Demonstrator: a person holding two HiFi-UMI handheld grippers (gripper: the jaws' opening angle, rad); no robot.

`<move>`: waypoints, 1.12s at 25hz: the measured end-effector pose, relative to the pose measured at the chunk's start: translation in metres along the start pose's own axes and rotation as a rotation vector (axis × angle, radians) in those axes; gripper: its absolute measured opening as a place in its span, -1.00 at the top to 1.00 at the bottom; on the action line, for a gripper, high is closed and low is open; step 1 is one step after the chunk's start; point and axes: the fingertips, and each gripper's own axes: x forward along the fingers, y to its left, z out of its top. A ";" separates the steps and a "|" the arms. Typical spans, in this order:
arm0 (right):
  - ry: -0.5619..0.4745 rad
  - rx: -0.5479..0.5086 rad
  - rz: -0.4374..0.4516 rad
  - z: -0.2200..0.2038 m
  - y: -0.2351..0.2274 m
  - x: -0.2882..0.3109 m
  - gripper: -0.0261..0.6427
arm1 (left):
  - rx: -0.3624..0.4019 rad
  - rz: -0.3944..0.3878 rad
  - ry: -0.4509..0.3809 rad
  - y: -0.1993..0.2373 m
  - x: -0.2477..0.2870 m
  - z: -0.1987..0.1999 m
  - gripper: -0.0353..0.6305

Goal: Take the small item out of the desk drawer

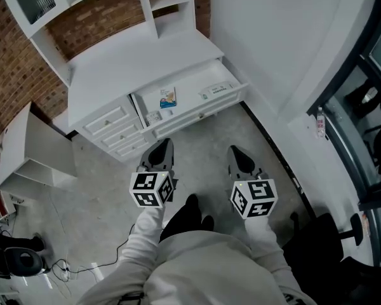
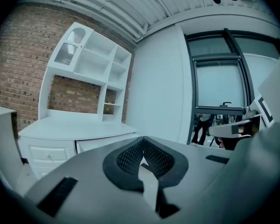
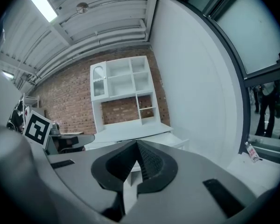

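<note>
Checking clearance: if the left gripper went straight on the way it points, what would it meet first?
Probably the front panel of the open white desk drawer, near its left end; the left gripper, jaws shut and empty, aims there.

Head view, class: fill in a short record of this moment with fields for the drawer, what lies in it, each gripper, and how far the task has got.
Desk drawer: pulled open below the top of the white desk
Contents: small blue-and-orange packet towards the picture's left; flat white item towards its right
Left gripper: jaws shut, empty, short of the drawer
Right gripper: jaws shut, empty, short of the drawer
Task stage: nothing taken out yet
</note>
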 end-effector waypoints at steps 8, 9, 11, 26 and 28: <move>0.016 0.008 -0.004 0.004 -0.017 0.036 0.84 | 0.008 0.026 -0.004 0.023 0.039 0.006 0.83; 0.016 0.013 -0.001 0.006 -0.019 0.043 0.84 | 0.009 0.031 -0.006 0.028 0.045 0.007 0.83; 0.018 0.023 0.003 0.010 -0.024 0.059 0.84 | 0.007 0.042 -0.009 0.039 0.060 0.010 0.83; 0.066 0.012 0.027 0.041 -0.051 0.208 0.84 | -0.030 0.115 0.026 0.146 0.178 0.026 0.47; 0.069 0.014 0.029 0.046 -0.053 0.227 0.84 | -0.029 0.120 0.033 0.159 0.192 0.028 0.42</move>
